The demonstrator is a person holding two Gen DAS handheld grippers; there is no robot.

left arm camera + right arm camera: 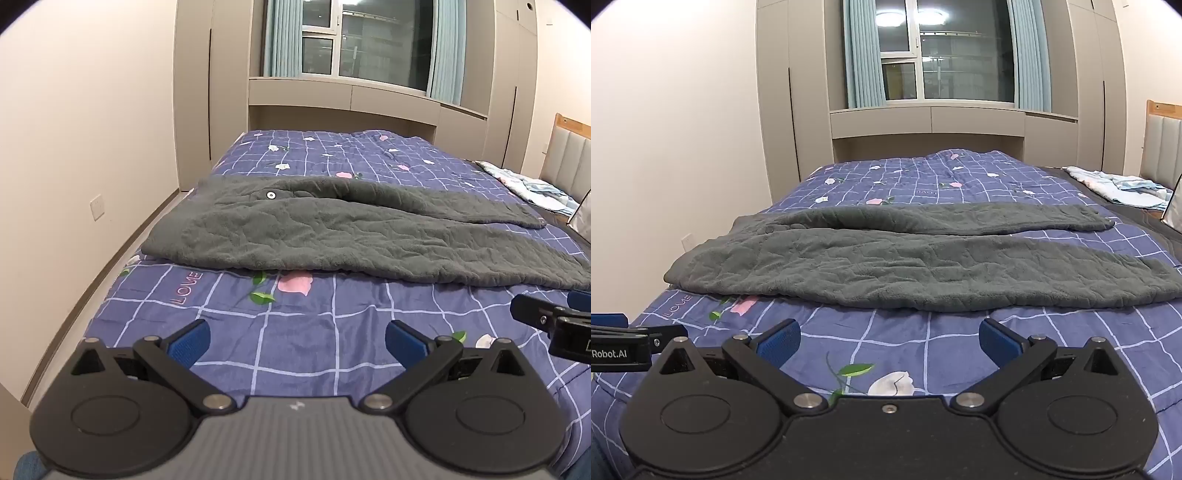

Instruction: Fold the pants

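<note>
Grey pants (332,229) lie spread across a bed (295,325); left gripper (297,341) and right gripper (890,341) hover nearby, fingers apart, empty.

"LOVE" on bedspread (192,284), "Robot.AI" on left hand-held gripper (613,353)

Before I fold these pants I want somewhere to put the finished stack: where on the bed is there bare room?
Bare quilt lies between the grey pants and both open grippers, left gripper and right gripper. Another free patch runs beyond the pants toward the window cabinets. The far right corner is crowded by a crumpled light bedsheet beside the headboard.
</note>
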